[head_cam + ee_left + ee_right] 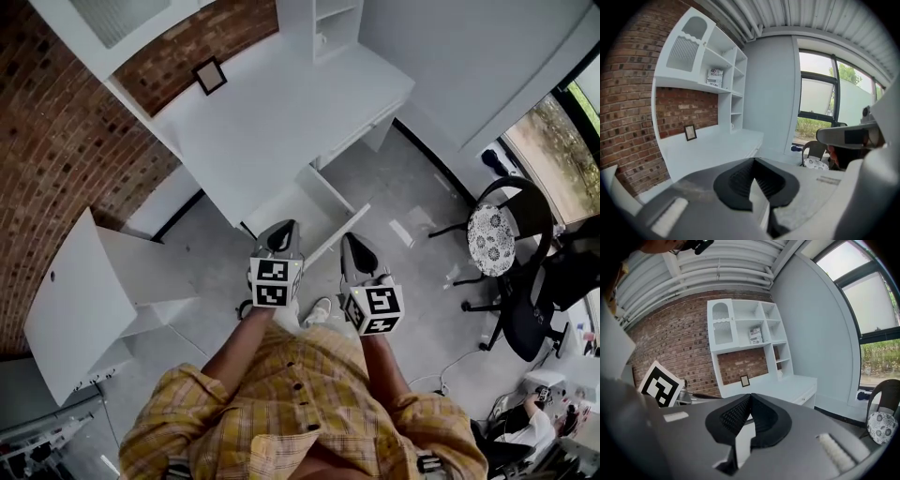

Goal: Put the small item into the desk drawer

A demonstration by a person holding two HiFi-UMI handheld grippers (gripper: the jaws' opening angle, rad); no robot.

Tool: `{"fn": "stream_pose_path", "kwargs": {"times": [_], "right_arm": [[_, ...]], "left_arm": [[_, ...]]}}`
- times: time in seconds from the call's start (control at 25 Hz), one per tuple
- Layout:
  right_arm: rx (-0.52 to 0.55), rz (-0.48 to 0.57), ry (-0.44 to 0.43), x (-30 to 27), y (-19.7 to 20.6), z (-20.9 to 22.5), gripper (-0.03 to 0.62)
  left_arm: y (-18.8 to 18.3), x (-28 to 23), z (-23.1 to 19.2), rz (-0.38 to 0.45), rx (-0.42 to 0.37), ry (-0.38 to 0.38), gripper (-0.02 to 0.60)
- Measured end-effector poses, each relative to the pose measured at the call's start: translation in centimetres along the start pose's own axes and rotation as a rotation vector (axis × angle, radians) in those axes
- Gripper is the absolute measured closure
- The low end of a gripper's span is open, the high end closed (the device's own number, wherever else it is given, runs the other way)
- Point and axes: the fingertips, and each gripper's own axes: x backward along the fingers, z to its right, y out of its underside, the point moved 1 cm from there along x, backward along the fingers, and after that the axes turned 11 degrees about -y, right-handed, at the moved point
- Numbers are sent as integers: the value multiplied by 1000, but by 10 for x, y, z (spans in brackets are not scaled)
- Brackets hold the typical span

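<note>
Small item: not sure, honestly. Only candidate is frame (209, 75), dark border, pale middle, propped at back of desk (281, 112) by brick wall (56, 122). Drawer (323, 202) pulled out, looks bare, ready for it. Left gripper (284, 228) and right gripper (354, 242) hover above drawer, jaws together, nothing between. Guessing pickup not started.

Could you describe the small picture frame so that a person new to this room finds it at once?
Find the red brick wall, then the white desk standing against it. At the back of the desktop, against the bricks, stands the picture frame; its dark border sets it apart from the white furniture around.
</note>
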Motion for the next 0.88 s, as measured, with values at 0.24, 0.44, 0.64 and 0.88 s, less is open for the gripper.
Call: {"fn": "stream_pose_path", "kwargs": {"times": [0.24, 0.44, 0.64, 0.88], "right_arm": [[43, 32, -16, 9, -22, -13, 594], [66, 58, -16, 16, -35, -20, 595], [91, 81, -19, 22, -48, -23, 595], [91, 105, -29, 29, -57, -21, 595]], "left_arm": [[-21, 27, 2, 69, 12, -5, 578], [-38, 48, 3, 147, 14, -11, 578], [-47, 64, 4, 210, 31, -16, 578], [-59, 74, 9, 259, 45, -9, 578]]}}
